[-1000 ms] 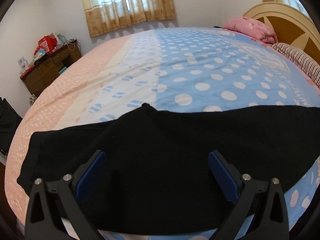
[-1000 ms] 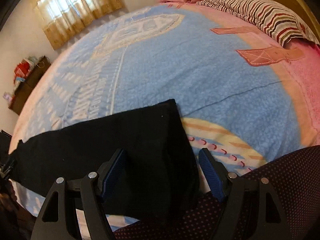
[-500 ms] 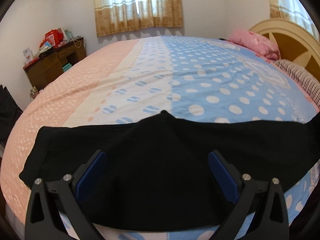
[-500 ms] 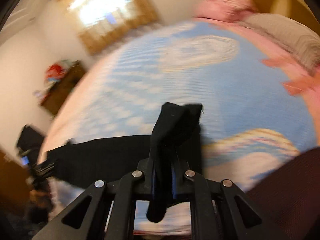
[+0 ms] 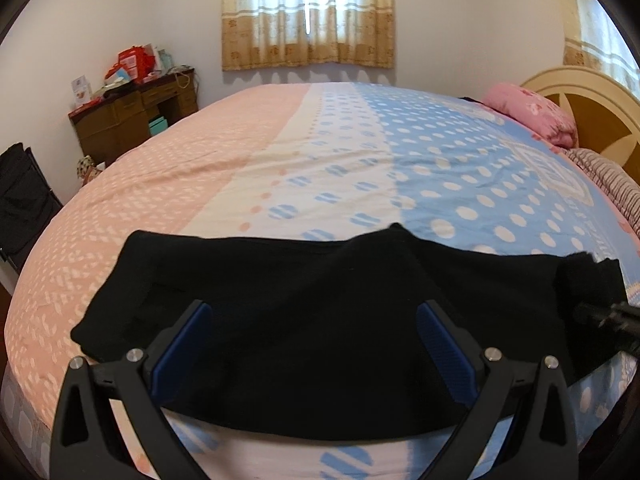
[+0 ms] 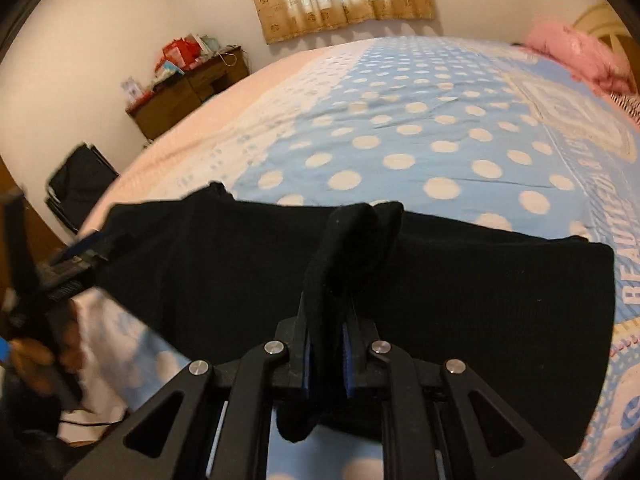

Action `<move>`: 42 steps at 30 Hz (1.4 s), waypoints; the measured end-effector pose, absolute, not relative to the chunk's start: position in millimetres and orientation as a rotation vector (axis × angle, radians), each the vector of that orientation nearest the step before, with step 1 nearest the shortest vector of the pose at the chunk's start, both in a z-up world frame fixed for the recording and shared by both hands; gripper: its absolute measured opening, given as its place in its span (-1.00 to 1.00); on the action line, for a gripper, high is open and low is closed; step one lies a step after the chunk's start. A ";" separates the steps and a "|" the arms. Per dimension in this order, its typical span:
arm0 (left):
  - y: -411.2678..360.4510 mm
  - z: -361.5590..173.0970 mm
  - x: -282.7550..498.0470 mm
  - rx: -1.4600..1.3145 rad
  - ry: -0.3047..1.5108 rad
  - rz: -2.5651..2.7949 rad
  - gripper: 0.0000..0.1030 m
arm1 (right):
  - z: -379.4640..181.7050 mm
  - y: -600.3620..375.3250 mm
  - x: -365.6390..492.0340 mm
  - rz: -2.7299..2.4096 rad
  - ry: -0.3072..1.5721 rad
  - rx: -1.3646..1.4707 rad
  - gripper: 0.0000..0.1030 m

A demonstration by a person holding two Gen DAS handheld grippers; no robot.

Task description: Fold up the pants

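Observation:
Black pants (image 5: 304,304) lie spread across the near edge of the bed, and also show in the right wrist view (image 6: 480,280). My left gripper (image 5: 316,344) is open, its blue pads hovering over the pants' middle. My right gripper (image 6: 326,340) is shut on a bunched end of the pants, lifted above the rest of the cloth. The right gripper also shows blurred at the right edge of the left wrist view (image 5: 604,316). The left gripper shows at the left edge of the right wrist view (image 6: 76,260).
The bed (image 5: 360,168) has a pink, white and blue dotted cover. A pink pillow (image 5: 532,116) and headboard (image 5: 592,96) are at the right. A wooden desk (image 5: 132,120) with clutter stands by the far wall. A black bag (image 5: 20,200) stands at the left.
My right gripper shut on the pants' end, lifted it and carried it leftward over the rest of the pants. My left gripper stayed open and tilted up slightly.

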State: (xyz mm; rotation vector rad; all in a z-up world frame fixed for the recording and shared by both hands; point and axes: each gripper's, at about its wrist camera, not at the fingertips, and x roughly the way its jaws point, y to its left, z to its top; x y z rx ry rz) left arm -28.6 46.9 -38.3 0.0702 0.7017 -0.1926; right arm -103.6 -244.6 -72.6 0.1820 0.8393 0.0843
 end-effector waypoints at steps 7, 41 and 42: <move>47.3 -42.2 -26.4 0.078 0.706 -0.204 1.00 | -76.6 -236.4 -109.1 0.145 0.771 0.253 0.10; 19.3 -42.7 -32.4 0.152 0.694 -0.242 1.00 | -67.7 -385.9 -148.6 -0.204 0.619 0.485 -0.66; 18.8 -43.9 -32.4 0.157 0.697 -0.237 1.00 | -80.3 -386.8 -141.1 -0.196 0.667 0.495 -0.66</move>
